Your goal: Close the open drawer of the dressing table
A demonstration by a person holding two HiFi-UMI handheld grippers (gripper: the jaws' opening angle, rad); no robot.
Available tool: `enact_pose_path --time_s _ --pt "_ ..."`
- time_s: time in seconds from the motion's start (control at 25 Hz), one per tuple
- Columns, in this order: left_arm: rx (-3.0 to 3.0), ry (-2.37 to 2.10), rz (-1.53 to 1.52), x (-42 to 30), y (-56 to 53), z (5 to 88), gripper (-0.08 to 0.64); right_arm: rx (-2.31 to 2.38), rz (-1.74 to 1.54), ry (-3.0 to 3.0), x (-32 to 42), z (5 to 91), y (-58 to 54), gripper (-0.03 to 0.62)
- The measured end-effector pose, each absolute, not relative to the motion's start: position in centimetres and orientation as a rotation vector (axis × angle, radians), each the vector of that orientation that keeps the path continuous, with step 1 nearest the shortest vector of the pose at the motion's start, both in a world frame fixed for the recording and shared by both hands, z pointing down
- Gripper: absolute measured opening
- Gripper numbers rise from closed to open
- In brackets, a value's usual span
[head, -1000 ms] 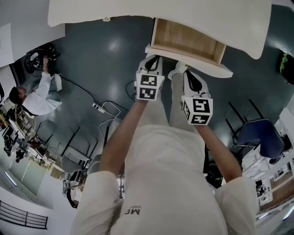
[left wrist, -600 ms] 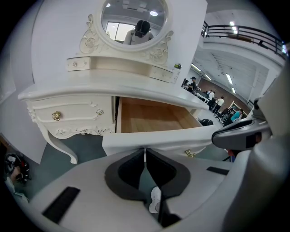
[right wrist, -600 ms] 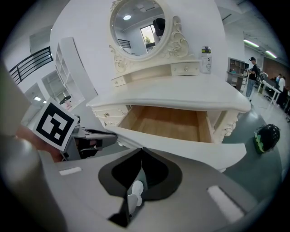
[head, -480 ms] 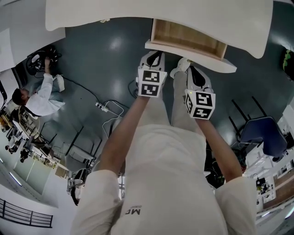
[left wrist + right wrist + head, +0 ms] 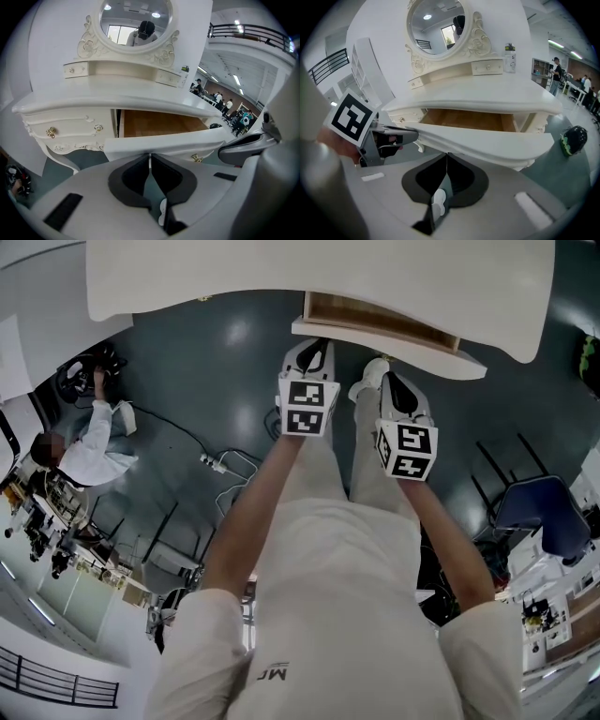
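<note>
**Both tools pressed together at the front of the half-open drawer**

The drawer point(image 5: 441, 357) hangs partly out of the dressing table point(image 5: 309, 273). A strip of its wooden bottom shows below the white tabletop point(image 5: 117, 96), to the right of the closed side drawers, one of which has a gold knob point(image 5: 50, 132).

The left tool point(image 5: 312, 343) sits at the left end of the drawer's white front panel. In the left gripper view its jaws are pressed together with nothing between them. Their tips come up against the lower edge of the panel point(image 5: 159, 143), just left of the panel's own knob.

The right tool point(image 5: 386, 374) is beside it, further along the same panel towards the middle. Its jaws are likewise pressed together and empty. In the right gripper view their tips meet the underside of the curved front point(image 5: 487, 140). Whether they actually press on it cannot be told. That view also shows the left tool's marker cube at the far left, with its tip at the panel's left end.

Both tools point down and forward from the person's outstretched arms, side by side but apart. The oval mirror point(image 5: 436, 21) rises behind the tabletop, and the grey floor point(image 5: 216, 381) lies beneath.
</note>
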State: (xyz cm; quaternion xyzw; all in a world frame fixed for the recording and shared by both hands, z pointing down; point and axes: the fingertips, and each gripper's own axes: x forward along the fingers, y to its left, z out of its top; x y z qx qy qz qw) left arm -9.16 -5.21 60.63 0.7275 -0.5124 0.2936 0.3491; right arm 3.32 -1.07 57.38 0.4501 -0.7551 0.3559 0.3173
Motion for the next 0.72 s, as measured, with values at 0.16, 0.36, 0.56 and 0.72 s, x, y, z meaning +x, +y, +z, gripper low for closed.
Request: enact_pose_path --time_s 0.16,0.36,0.56,0.72 --pt "1.890 -1.333 0.758 -9.1 -6.5 60.5 0.011 1.187 0.936 -1.994 3.4 57.4 -2.2 0.002" --pt "1.899 -1.341 0.759 -9.2 -7.7 60.6 0.010 1.202 0.938 -1.994 3.5 57.5 -3.6 0.002" --pt "1.903 -1.350 0.760 -9.3 -8.8 60.6 0.011 1.211 0.936 -1.993 3.6 57.6 -4.8 0.002" --pt "1.905 -1.356 0.756 -9.3 -8.9 60.6 0.011 1.219 0.937 -1.991 3.7 57.7 -5.0 0.002"
